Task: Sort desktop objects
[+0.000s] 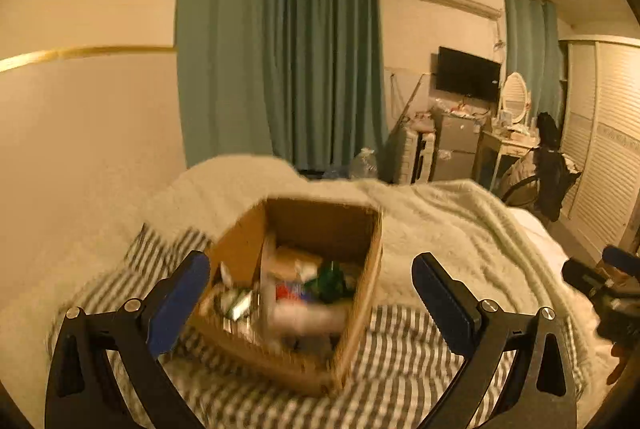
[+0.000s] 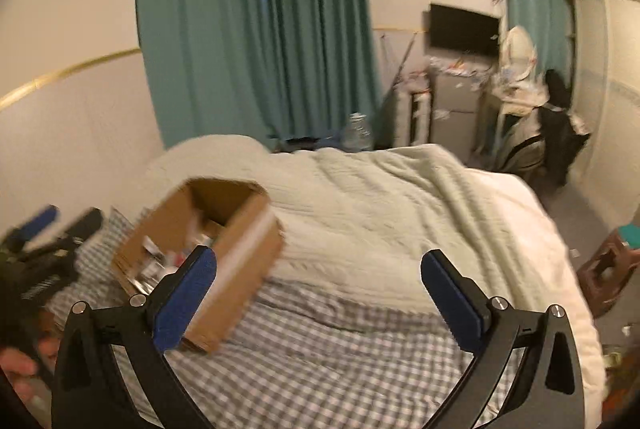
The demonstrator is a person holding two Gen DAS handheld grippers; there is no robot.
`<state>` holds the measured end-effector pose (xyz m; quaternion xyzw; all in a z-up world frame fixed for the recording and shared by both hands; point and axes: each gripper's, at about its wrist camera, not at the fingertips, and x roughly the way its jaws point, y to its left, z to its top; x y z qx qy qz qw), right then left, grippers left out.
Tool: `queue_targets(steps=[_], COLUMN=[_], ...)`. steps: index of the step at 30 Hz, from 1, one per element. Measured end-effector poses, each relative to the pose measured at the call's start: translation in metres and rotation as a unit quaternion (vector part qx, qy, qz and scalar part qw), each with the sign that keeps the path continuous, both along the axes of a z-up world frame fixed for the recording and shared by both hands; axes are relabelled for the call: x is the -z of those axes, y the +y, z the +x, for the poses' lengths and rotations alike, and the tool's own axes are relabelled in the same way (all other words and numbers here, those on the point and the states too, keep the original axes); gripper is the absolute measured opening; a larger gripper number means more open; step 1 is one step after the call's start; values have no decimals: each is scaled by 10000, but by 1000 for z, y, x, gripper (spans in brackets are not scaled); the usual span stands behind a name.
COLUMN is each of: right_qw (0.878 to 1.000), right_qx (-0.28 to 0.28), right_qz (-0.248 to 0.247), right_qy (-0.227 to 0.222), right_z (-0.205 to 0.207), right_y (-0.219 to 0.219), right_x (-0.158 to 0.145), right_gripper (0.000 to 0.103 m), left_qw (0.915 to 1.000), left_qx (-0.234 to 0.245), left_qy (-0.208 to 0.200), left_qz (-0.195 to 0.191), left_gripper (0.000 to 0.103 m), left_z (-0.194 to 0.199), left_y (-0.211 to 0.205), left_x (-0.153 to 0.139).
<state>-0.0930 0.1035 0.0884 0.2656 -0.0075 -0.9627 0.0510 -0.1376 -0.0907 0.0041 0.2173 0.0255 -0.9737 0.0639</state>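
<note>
An open cardboard box sits on a checked bedsheet, filled with several small items, among them a green object and a white bottle. My left gripper is open and empty, hovering just before the box. In the right wrist view the box lies to the left, and my right gripper is open and empty over the bed. The left gripper shows at the left edge there, and the right gripper shows at the right edge of the left wrist view.
A white fluffy blanket covers the bed beyond the box. Teal curtains, a wall TV, a dresser with a mirror and a chair stand at the far side. A brown stool stands right of the bed.
</note>
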Motion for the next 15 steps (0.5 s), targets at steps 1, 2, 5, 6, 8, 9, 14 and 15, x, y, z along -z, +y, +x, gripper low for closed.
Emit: queue_targets(steps=[1,2,5,6,8,9,14,15], right_qw=[9999,9996,9987,9990,9991,9987,9983,9985], right_qx=[97,180,425,404,322,288,296,301], right_qz=[105,217,273,197,41,91,368,292], right_qy=[-37,-38,95,2,-276,-412,-339,-340], right_z=[6,14,37,38,35,31,27,28], right_y=[0,-2,-8,-9,-11,-13,-21,-18], right_x=[11,25,64,77,96,104,108,109], right_gripper=[103,102,102,102,102,102,102,102], left_qw=[9999,9997,9982,9977,9978,9980,9989,9990], left_qx=[-97,-153,-253,-287,-280,-272,-256,-229], left_qy=[-76,-108,-298,-410,-509,-520,-267,-241], left_qz=[63,175,449,459,329,235,303,283], left_gripper=[103,103,103,103,103,103,103,103], left_z=[6,13,19,17,14,12,19,20], left_y=[1,2,2,3,9,11,11,12], left_x=[13,25,58,67,71,72,66,65])
